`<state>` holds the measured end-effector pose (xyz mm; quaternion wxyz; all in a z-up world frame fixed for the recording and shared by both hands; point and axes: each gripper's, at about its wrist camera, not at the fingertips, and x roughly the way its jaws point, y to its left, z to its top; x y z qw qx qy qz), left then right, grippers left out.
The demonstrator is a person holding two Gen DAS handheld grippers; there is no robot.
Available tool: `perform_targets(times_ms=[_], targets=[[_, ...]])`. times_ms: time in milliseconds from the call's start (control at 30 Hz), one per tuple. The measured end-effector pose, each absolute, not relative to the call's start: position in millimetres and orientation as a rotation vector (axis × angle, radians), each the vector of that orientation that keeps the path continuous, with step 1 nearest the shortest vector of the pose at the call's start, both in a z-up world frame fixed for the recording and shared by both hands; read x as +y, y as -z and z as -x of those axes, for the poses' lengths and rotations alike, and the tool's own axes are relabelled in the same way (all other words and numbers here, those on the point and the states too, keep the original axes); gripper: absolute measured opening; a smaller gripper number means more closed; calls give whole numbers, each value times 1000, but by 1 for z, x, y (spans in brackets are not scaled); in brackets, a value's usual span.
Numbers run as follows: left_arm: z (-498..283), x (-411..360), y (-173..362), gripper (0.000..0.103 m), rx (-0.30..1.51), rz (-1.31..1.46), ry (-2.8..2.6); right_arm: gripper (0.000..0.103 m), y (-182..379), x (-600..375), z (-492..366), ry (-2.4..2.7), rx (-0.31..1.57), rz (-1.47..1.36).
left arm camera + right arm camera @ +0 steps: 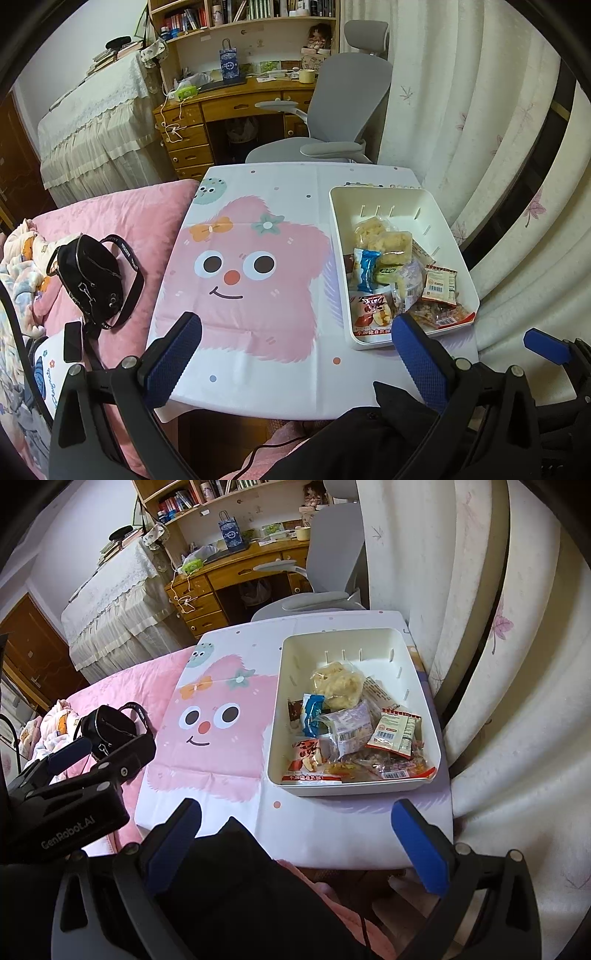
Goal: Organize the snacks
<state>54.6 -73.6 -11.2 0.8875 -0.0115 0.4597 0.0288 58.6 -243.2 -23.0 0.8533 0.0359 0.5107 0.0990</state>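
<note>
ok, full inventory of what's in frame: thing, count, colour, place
bin: 1, white, right side of table
snack packets: a pile, exact count unclear, mixed colours, all inside the bin
table cover: 1, white with a pink star face, over the table
handbag: 1, black, on the pink bedding left of the table
phone: 1, black, on the bedding in front of the handbag
office chair: 1, grey, behind the table
desk: 1, wooden, behind the chair
curtain: white with leaf print, right
left gripper: blue pads, open, empty, near table edge
right gripper: blue pads, open, empty, in front of the bin
</note>
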Motion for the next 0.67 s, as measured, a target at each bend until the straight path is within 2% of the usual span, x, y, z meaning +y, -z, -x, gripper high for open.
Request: perform_targets(times_ms=[667], targets=[[-49,-89,13,102,960,6,-88,103,36,-262,-59,-227,1095,-96]])
